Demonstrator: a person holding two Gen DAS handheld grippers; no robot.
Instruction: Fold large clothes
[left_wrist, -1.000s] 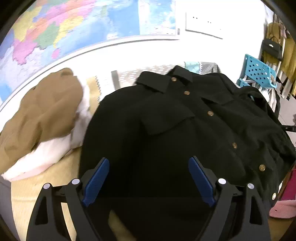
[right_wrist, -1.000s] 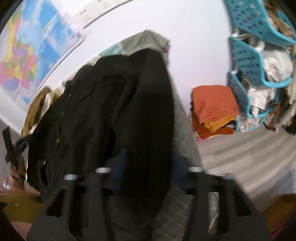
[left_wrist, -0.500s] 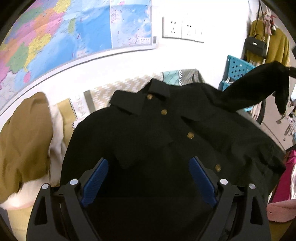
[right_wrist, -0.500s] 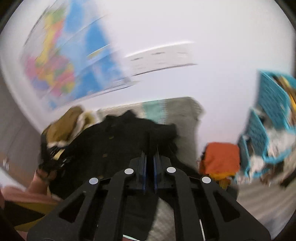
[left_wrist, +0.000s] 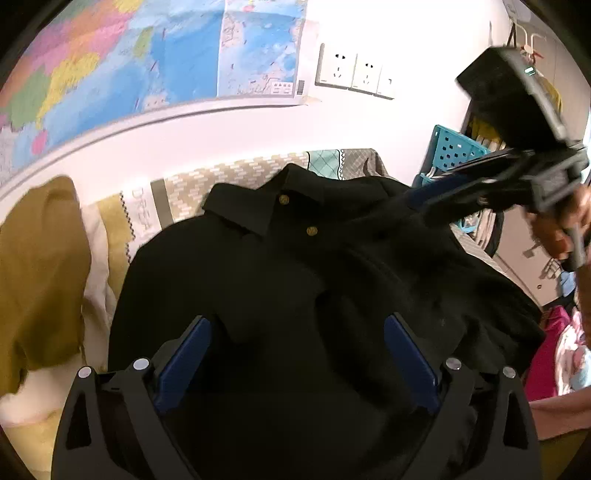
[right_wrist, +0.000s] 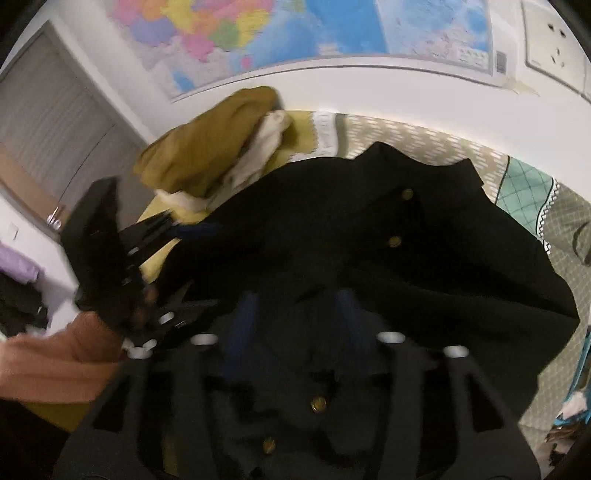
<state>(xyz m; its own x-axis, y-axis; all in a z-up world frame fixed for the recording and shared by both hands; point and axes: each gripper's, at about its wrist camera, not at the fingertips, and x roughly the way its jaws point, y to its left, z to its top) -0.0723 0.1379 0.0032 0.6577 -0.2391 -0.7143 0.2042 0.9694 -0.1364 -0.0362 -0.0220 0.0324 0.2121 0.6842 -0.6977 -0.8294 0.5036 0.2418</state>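
both grippers are angled down at the black shirt (left_wrist: 295, 288), which is spread out flat, collar toward the wall, on a patterned cover (left_wrist: 236, 173). the left gripper (left_wrist: 295, 354) hovers over the lower middle of the shirt with its two blue fingers (left_wrist: 184, 362) wide apart, jaws just been opening a touch more. there's shirt fabric below and between them, but the pads aren't pressing on anything.

the right gripper (right_wrist: 295, 325) comes in from the right side over the shirt's shoulder. it's blurry in its own view. its jaws have just been opening and now stand partly apart, with black cloth lying under them and nothing pinched as far as i can see. from the left camera you can see it up top right with a hand (left_wrist: 561, 229) wrapped round the grip.

count wise: one black shirt, two brass buttons (left_wrist: 283, 199) showing near the collar in the left view, four in the right view. one mustard garment (left_wrist: 40, 273) piled on something white at the left, well clear of the grippers. one map (left_wrist: 147, 55) on the wall, and a row of three white sockets (left_wrist: 354, 75).
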